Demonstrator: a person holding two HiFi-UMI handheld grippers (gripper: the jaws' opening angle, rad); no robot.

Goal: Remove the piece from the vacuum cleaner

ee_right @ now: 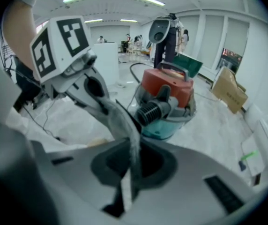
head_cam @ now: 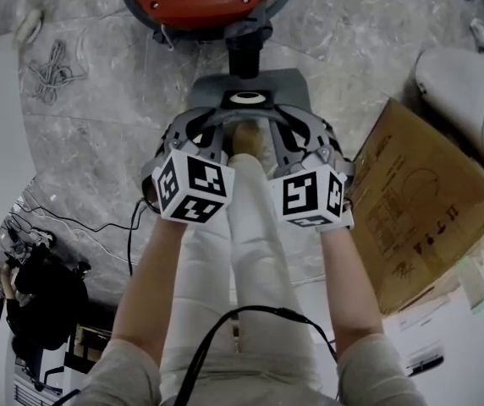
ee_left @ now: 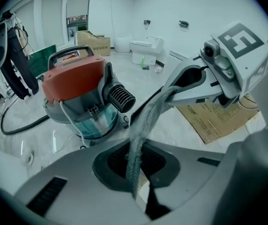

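Person stands over a marble-pattern floor (head_cam: 115, 134), a gripper in each hand, both held close together and angled down in front of white trousers (head_cam: 259, 252).

Left gripper (ee_left: 136, 195): fingers closed down to a thin gap, pinching the lower end of a grey strip (ee_left: 141, 125). The strip looks fuzzy, like cloth or felt. It rises from these fingers up and right to the tip of the other gripper.

Right gripper (ee_right: 130, 186): fingers likewise nearly shut, clamped on the same grey strip. So each gripper grips one end, and the strip spans the short gap between them. In the head view it shows as a grey arc joining the two sets of fingers.

Vacuum cleaner (ee_left: 75, 78): orange lid with a handle, clear teal body, standing on the floor just beyond the grippers. Its black ribbed port (ee_left: 121, 97) faces them, with nothing plugged into it. The strip hangs in the air on the near side of the vacuum cleaner, apart from it.

Head view also shows a flat grey plate (head_cam: 288, 87) with a white ring, lying between the strip and the ribbed port. Cannot tell whether it joins the strip.

Flattened cardboard (head_cam: 420, 193) lies on the floor to the right. A loose bundle of cable (head_cam: 52, 70) lies to the left.
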